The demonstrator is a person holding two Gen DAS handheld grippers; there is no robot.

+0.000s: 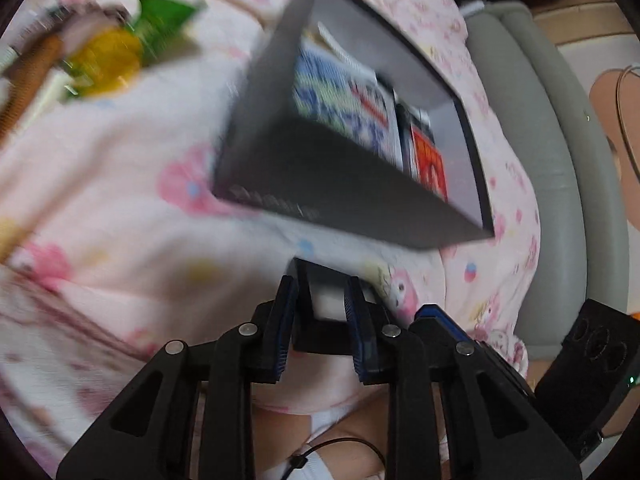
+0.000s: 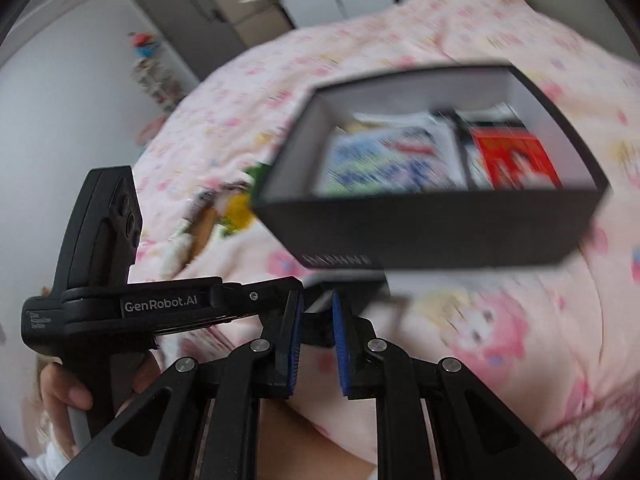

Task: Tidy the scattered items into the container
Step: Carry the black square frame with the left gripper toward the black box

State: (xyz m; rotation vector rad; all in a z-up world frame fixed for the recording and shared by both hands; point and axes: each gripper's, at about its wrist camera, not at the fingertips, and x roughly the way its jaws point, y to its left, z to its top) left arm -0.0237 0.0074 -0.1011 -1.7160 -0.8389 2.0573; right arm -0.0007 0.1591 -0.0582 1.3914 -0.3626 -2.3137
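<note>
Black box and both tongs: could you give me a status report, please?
Left tongs, right tongs each shut on small dark item. Black box part filled. Green packet out on quilt. Nothing blocking box.

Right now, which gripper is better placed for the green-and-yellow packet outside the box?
Left, likely: the packet lies left of the box, on the left gripper's side, but it holds a dark item.
</note>
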